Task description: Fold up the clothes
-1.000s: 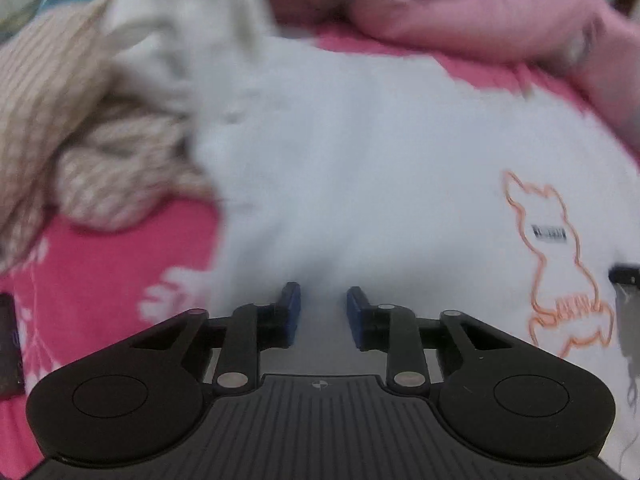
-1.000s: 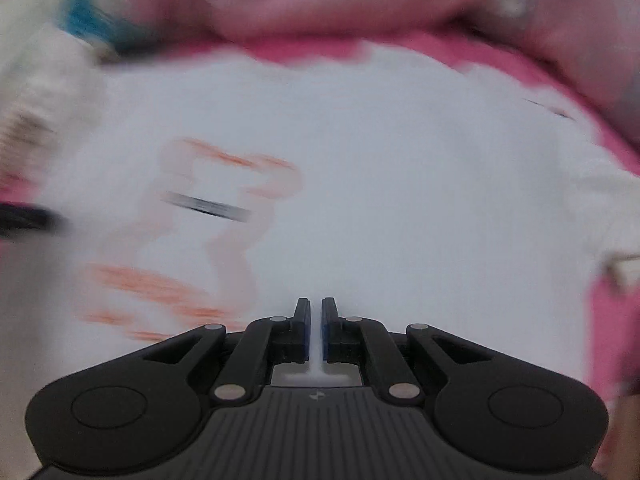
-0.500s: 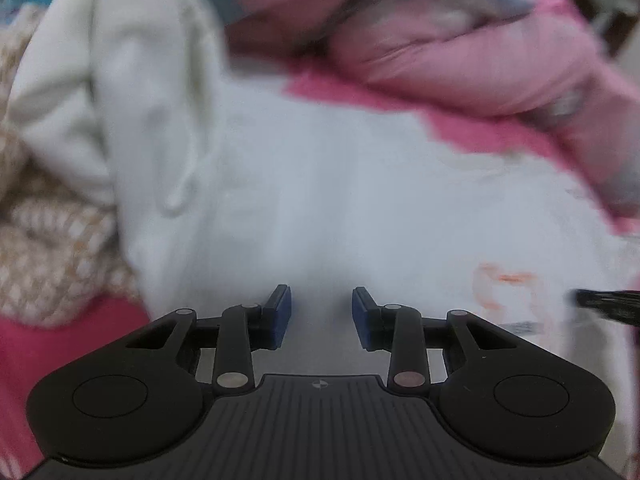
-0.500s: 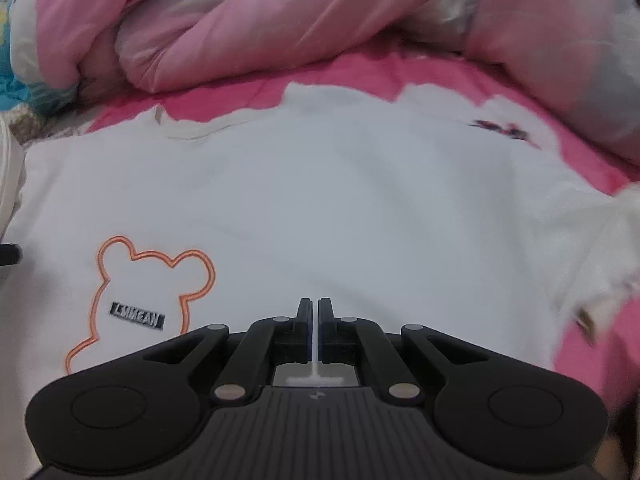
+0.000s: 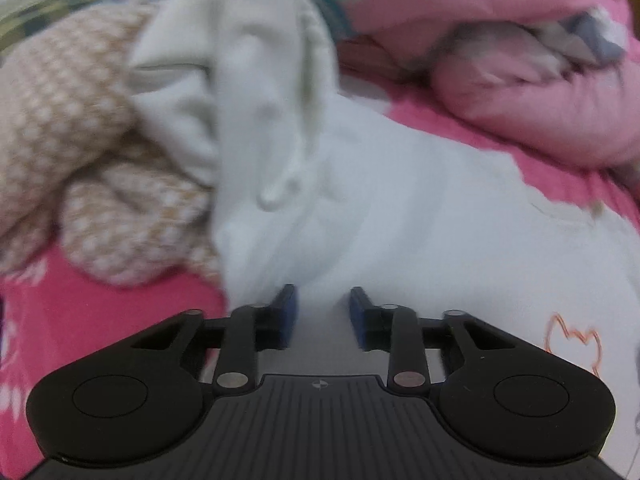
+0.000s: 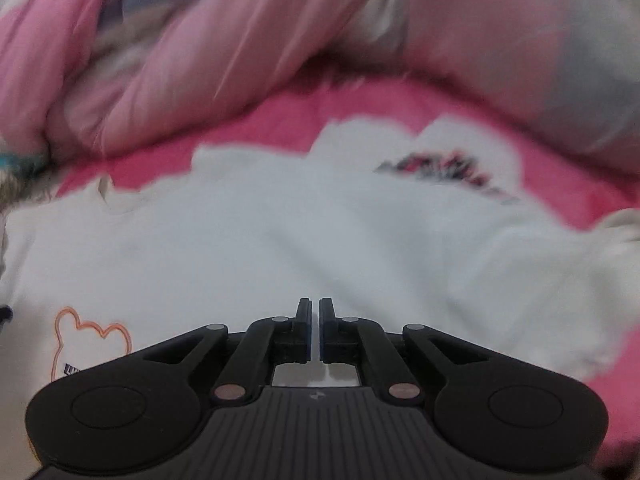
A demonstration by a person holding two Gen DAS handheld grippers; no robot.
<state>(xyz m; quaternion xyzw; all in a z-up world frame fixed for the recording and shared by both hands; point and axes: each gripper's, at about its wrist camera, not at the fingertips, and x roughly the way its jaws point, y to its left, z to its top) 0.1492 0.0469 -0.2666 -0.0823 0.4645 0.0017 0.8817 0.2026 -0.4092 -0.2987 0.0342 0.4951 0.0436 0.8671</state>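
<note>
Left hand-held gripper (image 5: 323,312) hangs over the near edge of the white T-shirt (image 5: 420,216), its blue pads (image 5: 285,316) apart and closing, with white cloth showing in the gap; whether they pinch it cannot be told. Right hand-held gripper (image 6: 315,330) has its jaws pressed together above the same shirt, nothing visibly between them. That shirt lies spread on the pink bed sheet (image 6: 276,120). An orange bear outline (image 6: 90,338) marks its front. Beside the shirt lies a beige checked garment (image 5: 76,152); beyond it, a pink quilt (image 6: 192,52).
</note>
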